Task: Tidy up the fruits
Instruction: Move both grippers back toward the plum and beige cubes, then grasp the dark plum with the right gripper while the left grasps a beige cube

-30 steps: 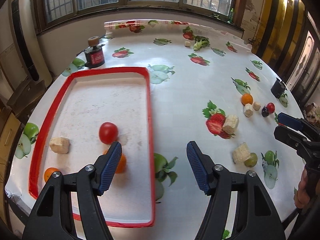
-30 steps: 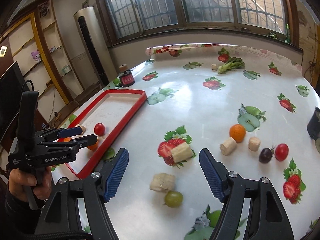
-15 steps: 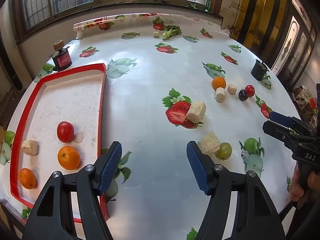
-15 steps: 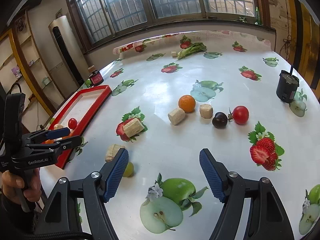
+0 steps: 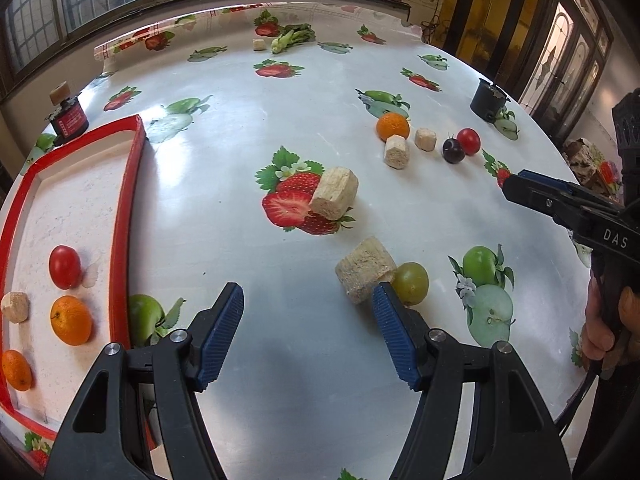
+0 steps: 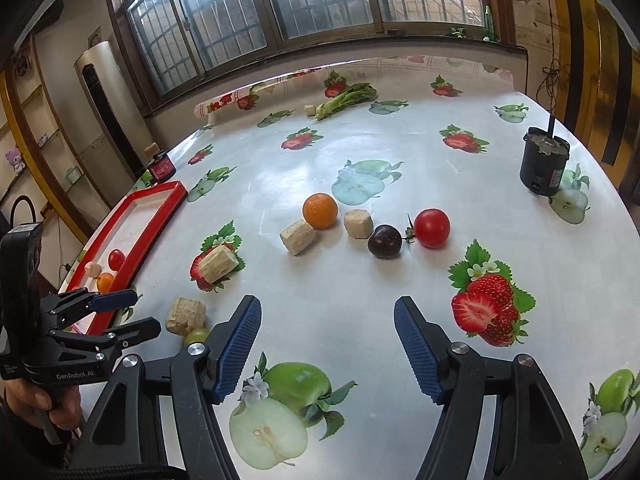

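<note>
Change: my left gripper (image 5: 306, 322) has swung away from the red tray (image 5: 124, 216), now off to its left, and faces the loose fruit; its jaws are spread and empty.
Meaning: I judge the next pick is the green grape (image 5: 410, 283), just ahead beside its right finger, touching a beige chunk (image 5: 365, 269).
Right gripper (image 6: 328, 342): spread, empty; orange (image 6: 320, 211), dark plum (image 6: 385, 241) and red tomato (image 6: 431, 227) lie ahead on the table (image 6: 400, 152).
Hidden: the tray's near corner is cut off behind my left gripper.

A table (image 5: 248, 120) under a fruit-print oilcloth carries a red-rimmed tray (image 5: 124, 200). Right of the tray lie two pale chunks (image 5: 334, 194), a green grape (image 5: 410, 278), then farther an orange (image 5: 393, 126), a dark plum (image 5: 454, 151) and a red tomato (image 5: 469, 141).
</note>
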